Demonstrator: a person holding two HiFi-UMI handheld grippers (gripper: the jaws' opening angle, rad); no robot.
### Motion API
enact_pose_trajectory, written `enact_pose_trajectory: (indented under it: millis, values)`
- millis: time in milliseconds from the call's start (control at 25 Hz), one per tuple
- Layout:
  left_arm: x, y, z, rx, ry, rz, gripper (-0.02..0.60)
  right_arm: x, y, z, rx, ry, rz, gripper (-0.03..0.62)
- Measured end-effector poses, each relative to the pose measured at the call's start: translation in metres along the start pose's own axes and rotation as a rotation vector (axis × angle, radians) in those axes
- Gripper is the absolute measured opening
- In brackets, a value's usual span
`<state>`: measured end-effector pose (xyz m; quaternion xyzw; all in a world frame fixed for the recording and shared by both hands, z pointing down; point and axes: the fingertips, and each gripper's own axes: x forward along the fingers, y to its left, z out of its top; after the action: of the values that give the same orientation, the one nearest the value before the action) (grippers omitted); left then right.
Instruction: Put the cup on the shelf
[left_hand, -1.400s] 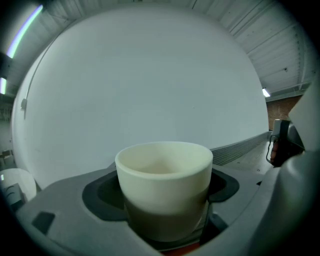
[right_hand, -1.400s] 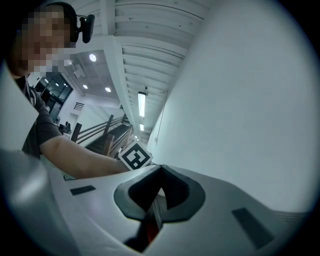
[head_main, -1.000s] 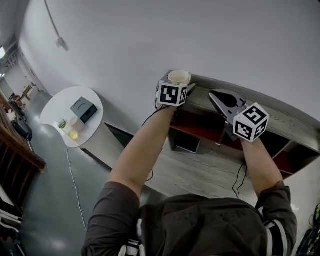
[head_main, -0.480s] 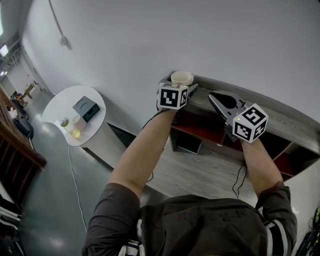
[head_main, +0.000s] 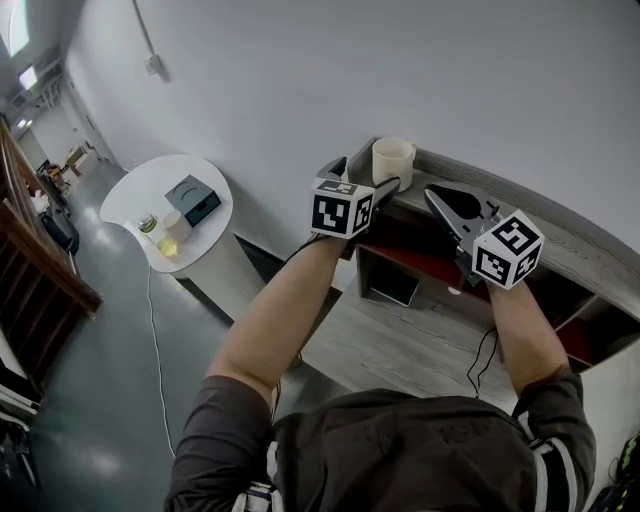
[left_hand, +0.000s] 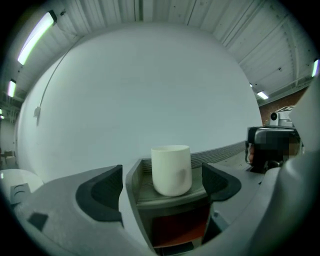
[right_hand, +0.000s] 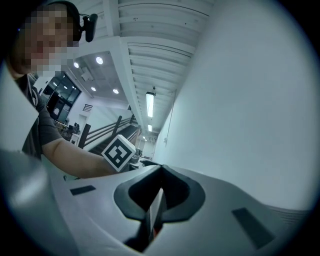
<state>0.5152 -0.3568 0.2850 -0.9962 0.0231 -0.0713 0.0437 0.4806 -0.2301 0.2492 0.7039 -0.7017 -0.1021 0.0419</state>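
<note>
The cream cup (head_main: 393, 163) stands upright on the left end of the grey wooden shelf top (head_main: 560, 238). My left gripper (head_main: 363, 177) is open just short of it, and nothing is between its jaws. In the left gripper view the cup (left_hand: 171, 169) stands free on the shelf end (left_hand: 150, 196), beyond the wide-apart jaws of the left gripper (left_hand: 162, 176). My right gripper (head_main: 452, 207) hovers over the shelf top to the right of the cup. Its jaws are shut and empty, and the right gripper (right_hand: 159, 189) view shows its pads pressed together.
Red-lined compartments (head_main: 410, 255) lie under the shelf top. A round white table (head_main: 135, 205) at the left bears a grey box (head_main: 195, 200) and small jars (head_main: 160, 232). A wooden stair rail (head_main: 40, 280) runs along the far left. A cable (head_main: 155, 340) trails on the floor.
The left gripper has drawn back from the cup, which now stands alone on the shelf top. The right gripper has hardly moved.
</note>
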Motion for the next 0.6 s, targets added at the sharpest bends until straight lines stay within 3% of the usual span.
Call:
enact_pose_trajectory:
  millis: [320,600]
  values:
    - [-0.119,0.048,-0.027,-0.027,-0.044,0.066,0.454,0.063,0.072,0.000,0.026,-0.022,0.172,-0.008]
    - [-0.265,0.090,-0.074,-0.024,-0.029,0.250,0.453,0.131,0.178,-0.001,0.076,-0.055,0.401,-0.008]
